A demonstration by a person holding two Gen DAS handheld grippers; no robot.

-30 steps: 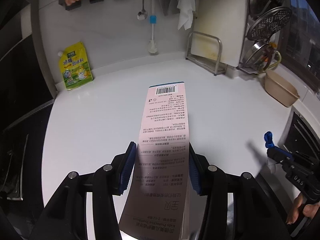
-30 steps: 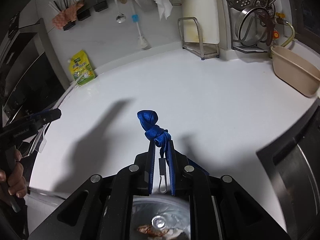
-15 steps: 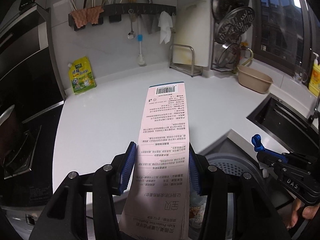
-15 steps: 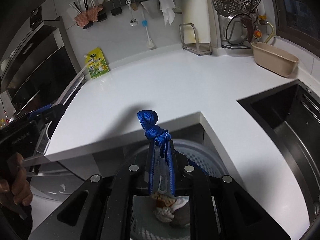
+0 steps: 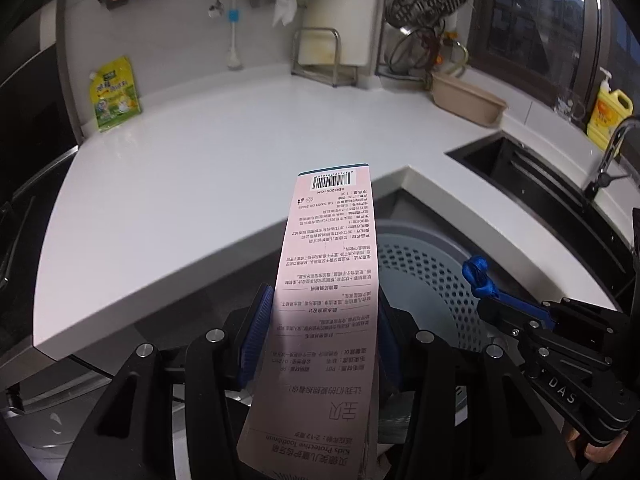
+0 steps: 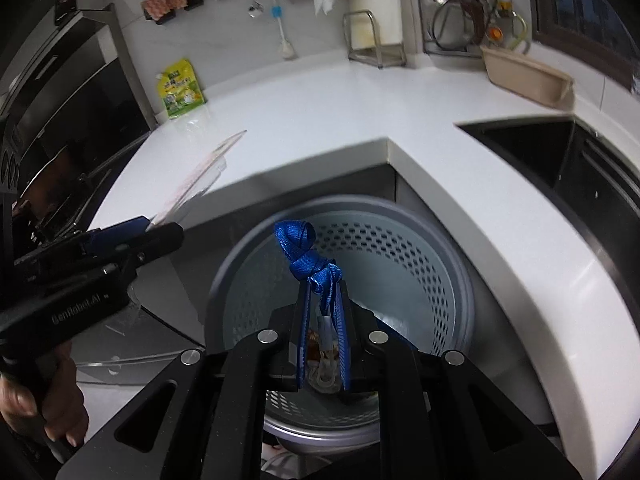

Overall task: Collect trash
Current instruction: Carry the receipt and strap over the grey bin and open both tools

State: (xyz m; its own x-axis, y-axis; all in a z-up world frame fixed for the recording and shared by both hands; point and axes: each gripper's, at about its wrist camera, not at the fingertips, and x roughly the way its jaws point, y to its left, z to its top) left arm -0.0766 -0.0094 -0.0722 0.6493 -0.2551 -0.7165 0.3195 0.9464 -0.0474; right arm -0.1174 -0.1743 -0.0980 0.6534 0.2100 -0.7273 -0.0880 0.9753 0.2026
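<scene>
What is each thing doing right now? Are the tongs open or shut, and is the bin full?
Left tongs: shut on the pink toothbrush box, held above the floor.
Right tongs: shut on the blue strap, over the bin.
Bin: open-topped, some scraps at the bottom.
Yellow pouch: upright against the wall.

Home kitchen, white countertop (image 5: 208,184), sink (image 5: 532,184), dish rack (image 5: 424,44)

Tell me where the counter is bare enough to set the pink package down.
The white counter is bare from the yellow pouch across to the metal rack and beige tub, forward to its front edge. Crowded: the back wall and right corner with rack, tub and sink.
</scene>
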